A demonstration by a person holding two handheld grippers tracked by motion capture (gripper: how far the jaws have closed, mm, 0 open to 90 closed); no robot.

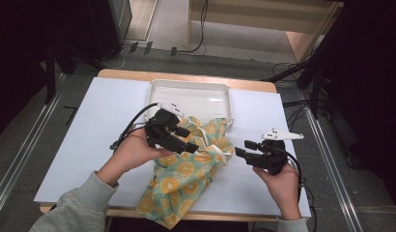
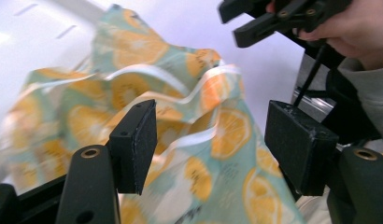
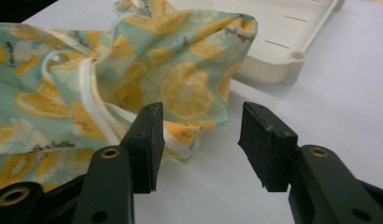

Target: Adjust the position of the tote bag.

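1. Lemon-print cloth [image 1: 186, 176] lies crumpled on the worktop [image 1: 90, 145], centre to 6 o'clock. Its near end hangs over the front edge; its far end rides up on the rim of the white tray [image 1: 191, 92] at 12 o'clock.
2. Left gripper [image 1: 186, 140] is over the cloth's upper fold at about 10 o'clock from the cloth's centre. Jaws spread, nothing between them; fabric sits just below in the left gripper view.
3. Right gripper [image 1: 242, 149] is at 3 o'clock, just beside the cloth's white-piped edge [image 3: 94, 100]. Jaws released, corner of cloth just ahead of its left jaw.
4. My read: step is picking the cloth up to spread or fold it.
5. Do it well: bite the piped hem, not a loose bulge. Take a single layer if you can.
6. Right goes in low towards 9 o'clock. Left drops straight down.
7. Lift both together, else the overhanging end drags it off the worktop.
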